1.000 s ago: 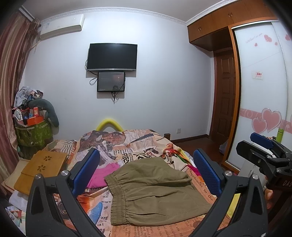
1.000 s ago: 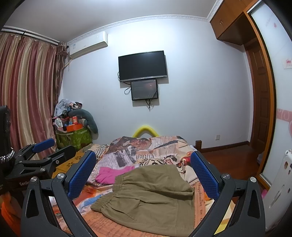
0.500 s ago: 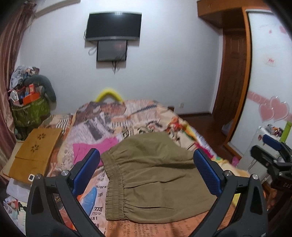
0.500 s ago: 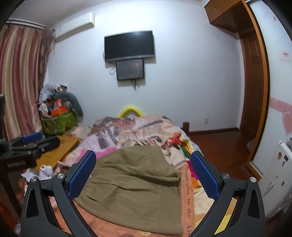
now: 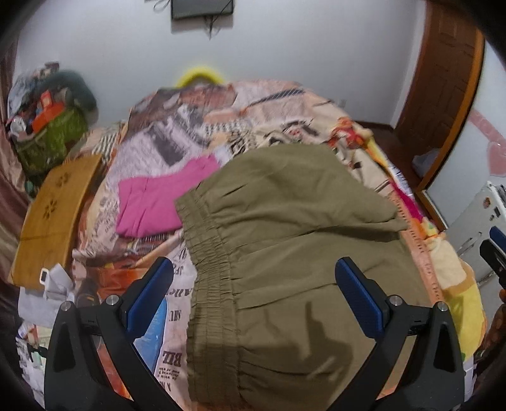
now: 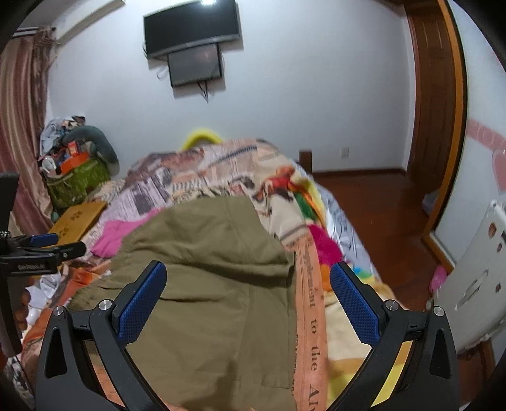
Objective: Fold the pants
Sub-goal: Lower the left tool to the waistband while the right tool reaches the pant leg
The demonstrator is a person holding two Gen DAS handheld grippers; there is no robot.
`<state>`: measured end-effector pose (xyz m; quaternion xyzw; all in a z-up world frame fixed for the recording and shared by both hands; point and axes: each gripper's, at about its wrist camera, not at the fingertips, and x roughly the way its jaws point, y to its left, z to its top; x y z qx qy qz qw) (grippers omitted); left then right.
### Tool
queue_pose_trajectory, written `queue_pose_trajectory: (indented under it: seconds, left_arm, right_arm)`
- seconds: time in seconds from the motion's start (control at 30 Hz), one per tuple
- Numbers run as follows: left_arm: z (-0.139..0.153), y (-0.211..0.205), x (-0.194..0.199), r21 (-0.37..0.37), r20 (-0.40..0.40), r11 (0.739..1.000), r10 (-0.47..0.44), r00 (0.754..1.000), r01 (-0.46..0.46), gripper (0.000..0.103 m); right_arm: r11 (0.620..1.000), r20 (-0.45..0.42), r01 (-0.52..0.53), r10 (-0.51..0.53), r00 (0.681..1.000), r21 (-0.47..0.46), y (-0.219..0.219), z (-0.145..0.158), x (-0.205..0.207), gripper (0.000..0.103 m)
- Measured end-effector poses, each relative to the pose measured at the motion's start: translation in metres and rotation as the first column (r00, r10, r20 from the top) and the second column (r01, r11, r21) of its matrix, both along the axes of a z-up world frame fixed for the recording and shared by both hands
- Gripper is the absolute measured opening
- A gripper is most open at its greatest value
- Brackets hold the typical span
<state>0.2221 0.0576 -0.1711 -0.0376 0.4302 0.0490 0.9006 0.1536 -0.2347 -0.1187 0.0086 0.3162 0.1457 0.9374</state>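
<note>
Spreading across the printed bedcover (image 5: 284, 104), your olive pants (image 5: 284, 253) lie below both grippers, elastic waistband (image 5: 208, 268) leftward; the left gripper (image 5: 253, 297) hovers nearest it, the right gripper (image 6: 248, 300) over the plain end, both wide open, holding nothing.

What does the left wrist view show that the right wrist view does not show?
Only the left wrist view shows the elastic waistband of the olive pants and the left tongs, open above them. Only the right wrist view shows the large wall television and the right tongs, open over the pants' right edge. Both views show the pants, the pink garment and the printed bedspread.
</note>
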Motion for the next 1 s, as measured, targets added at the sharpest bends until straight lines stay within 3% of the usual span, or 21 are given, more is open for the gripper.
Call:
queue_pose_trajectory:
  seconds: [0.2,0.27,0.5,0.57,0.67,0.9,1.0]
  left_arm:
    - [-0.029,0.012,0.03,0.099,-0.098,0.995,-0.001,0.995,0.011,0.103]
    - [-0.042,0.017,0.042,0.091,-0.149,0.996,-0.004,0.989,0.017,0.103]
    - [-0.066,0.03,0.063,0.049,-0.196,0.998,-0.039,0.98,0.05,0.103]
    - [-0.071,0.032,0.068,0.054,-0.212,0.997,-0.036,0.977,0.048,0.103]
    - [-0.076,0.039,0.074,0.044,-0.231,0.998,-0.034,0.972,0.045,0.088]
    - [-0.092,0.047,0.082,0.044,-0.277,0.996,-0.057,0.959,0.072,0.077]
    - [-0.103,0.048,0.083,0.047,-0.302,0.996,-0.062,0.951,0.08,0.073]
  right_arm:
    - [1.0,-0.124,-0.016,0.015,0.992,-0.01,-0.012,-0.032,0.038,0.103]
    - [1.0,-0.165,-0.019,0.017,0.986,-0.012,-0.015,-0.042,0.053,0.102]
    - [0.997,-0.256,-0.071,0.061,0.965,-0.029,-0.011,-0.074,0.093,0.099]
    - [0.996,-0.287,-0.086,0.073,0.955,-0.032,-0.01,-0.082,0.104,0.087]
    - [0.994,-0.327,-0.104,0.087,0.941,-0.034,-0.009,-0.093,0.12,0.071]
    - [0.987,-0.365,-0.156,0.156,0.918,0.03,-0.007,-0.106,0.139,0.054]
    - [0.983,-0.369,-0.177,0.179,0.912,0.04,-0.003,-0.11,0.146,0.042]
